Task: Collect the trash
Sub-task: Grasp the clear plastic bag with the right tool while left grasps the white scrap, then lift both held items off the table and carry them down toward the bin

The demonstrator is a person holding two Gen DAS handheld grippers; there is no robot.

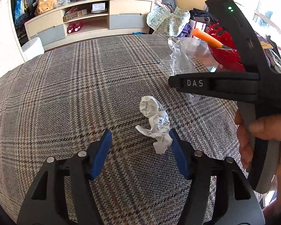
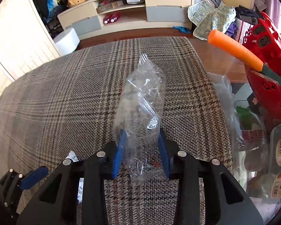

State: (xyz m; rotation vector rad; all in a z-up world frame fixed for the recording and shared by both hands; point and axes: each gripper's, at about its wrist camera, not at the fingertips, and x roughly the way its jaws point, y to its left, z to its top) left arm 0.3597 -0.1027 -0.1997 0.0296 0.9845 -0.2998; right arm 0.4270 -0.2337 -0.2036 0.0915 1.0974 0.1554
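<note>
The left tongs [image 1: 139, 146] are hanging spread around the crumpled receipt [image 1: 156, 124] on the plaid desk [image 1: 65, 86]. Centring them before squeezing should help. The right tongs [image 2: 141, 147] are pinching a clear plastic bag [image 2: 142, 101].

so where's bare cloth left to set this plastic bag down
The plaid cloth is bare on the left and far side, from the clear bag in the right gripper toward the far edge. It is crowded to the right: red basket, orange-handled knife, packaging. The crumpled paper sits at the left gripper.

White letters "DAS" stand on the black right gripper [image 1: 178, 83]; other print is illegible.
</note>
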